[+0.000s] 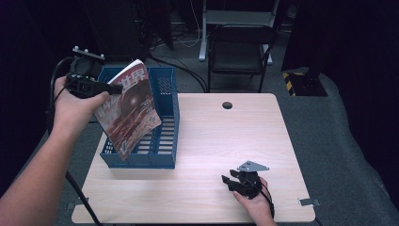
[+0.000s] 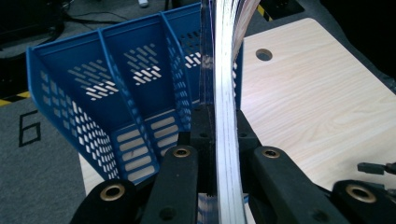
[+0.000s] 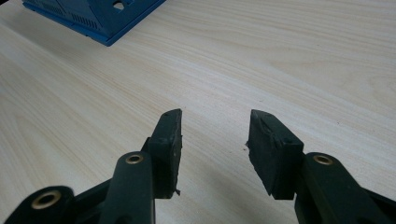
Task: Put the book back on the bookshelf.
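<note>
— From the high view, what do you have?
— My left tongs (image 1: 113,88) clamp the magazine (image 1: 128,110), tilted above the blue file rack (image 1: 164,155) at the desk's (image 1: 226,136) left edge. Right half bare.

— Left gripper view?
— Page edges pinched, rack slots open beneath.

— Right gripper view?
— My right tongs (image 3: 214,140) gape, holding nothing, over bare wood.

Readable marks: a magazine title and one floor number

On the magazine (image 1: 129,110) you hold up over the blue file rack (image 1: 167,155), you can read two large white Chinese characters, "世界", near the top of its cover; the smaller print under them is too blurred to make out. In the left gripper view, you see a black "6" (image 2: 29,128) marked on the grey floor (image 2: 42,186) beside the rack.
</note>
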Available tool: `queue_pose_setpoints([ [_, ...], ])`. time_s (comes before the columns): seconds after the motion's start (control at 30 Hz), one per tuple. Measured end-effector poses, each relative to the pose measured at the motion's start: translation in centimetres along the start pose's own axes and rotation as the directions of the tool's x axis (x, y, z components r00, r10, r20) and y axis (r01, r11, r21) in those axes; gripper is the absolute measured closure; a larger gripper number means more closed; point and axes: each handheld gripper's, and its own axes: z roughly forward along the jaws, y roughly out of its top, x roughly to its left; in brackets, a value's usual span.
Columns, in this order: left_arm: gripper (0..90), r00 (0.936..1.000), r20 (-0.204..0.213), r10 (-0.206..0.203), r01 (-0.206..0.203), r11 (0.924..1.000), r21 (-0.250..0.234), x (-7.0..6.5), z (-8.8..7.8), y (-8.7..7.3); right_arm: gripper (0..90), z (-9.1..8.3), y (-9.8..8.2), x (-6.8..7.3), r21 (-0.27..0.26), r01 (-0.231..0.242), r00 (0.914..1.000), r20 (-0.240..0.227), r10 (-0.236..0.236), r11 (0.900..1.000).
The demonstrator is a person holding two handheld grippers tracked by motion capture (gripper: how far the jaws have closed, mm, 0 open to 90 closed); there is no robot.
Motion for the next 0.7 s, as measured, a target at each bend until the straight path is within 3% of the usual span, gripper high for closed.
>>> queue_pose_setpoints([
  [0.47, 84.0, 0.9964, -0.028, -0.08, 0.081, 0.9967, 0.003, 1.7, 0.4, 0.0, 54.6, -0.1, 0.0, 0.0, 0.003, -0.007, 1.0, 0.002, 0.007, 1.0],
  [0.7, 84.0, 0.9968, -0.026, -0.076, 0.076, 0.9971, 0.003, 2.3, -0.6, -0.1, 54.6, 0.0, 0.0, 0.0, 0.006, -0.01, 0.9999, 0.0, 0.01, 1.0],
])
